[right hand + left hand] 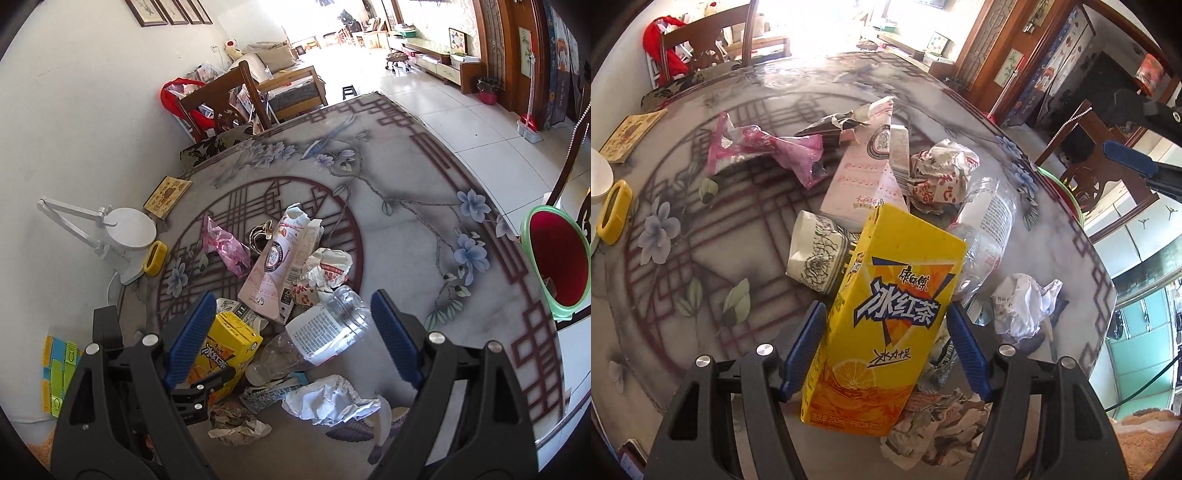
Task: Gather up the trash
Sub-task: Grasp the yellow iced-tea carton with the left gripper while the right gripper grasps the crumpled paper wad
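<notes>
Left gripper point(886, 350) tilts steeply down, jaws set moderately wide, blue pads point(803, 350) just short of contact. Right gripper point(293, 338) slants down, jaws wide, nothing gripped.

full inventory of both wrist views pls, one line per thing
tea carton: 1, yellow, between left tongs
bottle: 1, clear, lying mid-pile
milk carton: 1, pink, behind bottle
paper cup: 1, white-black, left of tea carton
pink wrapper: 1, far left of pile
paper wads: several, white, around pile
bin: 1, green, red-lined, right of table
table: 1, floral grey
left tongs: around carton
right tongs: open, above bottle
</notes>
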Demonstrator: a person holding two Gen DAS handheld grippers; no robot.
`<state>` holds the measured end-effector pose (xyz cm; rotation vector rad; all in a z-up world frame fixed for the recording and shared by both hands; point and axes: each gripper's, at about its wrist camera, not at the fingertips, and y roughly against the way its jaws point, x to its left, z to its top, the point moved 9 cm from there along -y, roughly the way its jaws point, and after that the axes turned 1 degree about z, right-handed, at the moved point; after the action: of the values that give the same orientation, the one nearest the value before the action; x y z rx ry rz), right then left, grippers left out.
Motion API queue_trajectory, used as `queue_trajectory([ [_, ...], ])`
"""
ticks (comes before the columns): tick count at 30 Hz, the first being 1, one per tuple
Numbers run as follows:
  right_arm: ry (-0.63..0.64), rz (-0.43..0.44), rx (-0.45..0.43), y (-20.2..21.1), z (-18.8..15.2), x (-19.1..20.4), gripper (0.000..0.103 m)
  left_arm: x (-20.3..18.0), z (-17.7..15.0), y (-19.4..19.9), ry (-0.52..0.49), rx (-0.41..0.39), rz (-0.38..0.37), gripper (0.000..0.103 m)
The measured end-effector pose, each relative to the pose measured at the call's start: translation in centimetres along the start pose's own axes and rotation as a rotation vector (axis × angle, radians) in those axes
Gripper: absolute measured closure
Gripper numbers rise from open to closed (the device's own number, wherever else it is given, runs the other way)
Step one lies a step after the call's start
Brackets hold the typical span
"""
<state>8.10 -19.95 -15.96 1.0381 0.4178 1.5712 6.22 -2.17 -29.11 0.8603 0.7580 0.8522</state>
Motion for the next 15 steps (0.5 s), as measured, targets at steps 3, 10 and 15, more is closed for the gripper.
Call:
queue_trajectory([
  [3,0.007,0.001,0.004,-0.2,0.1,0.3,0.019,-0.3,-0.3,-0.2,-0.010,0.013,-0.007,0.035],
  [10,0.018,0.009,0.027,-1.1,0.0,0.8,0.018,-0.3,-0.1,-1.2,0.044,0.018,-0.024,0.037],
  [15,0.026,0.013,0.047,-2.0,0.0,1.0,0.017,-0.6,0.0,-2.2,0.048,0.031,-0.017,0.036],
])
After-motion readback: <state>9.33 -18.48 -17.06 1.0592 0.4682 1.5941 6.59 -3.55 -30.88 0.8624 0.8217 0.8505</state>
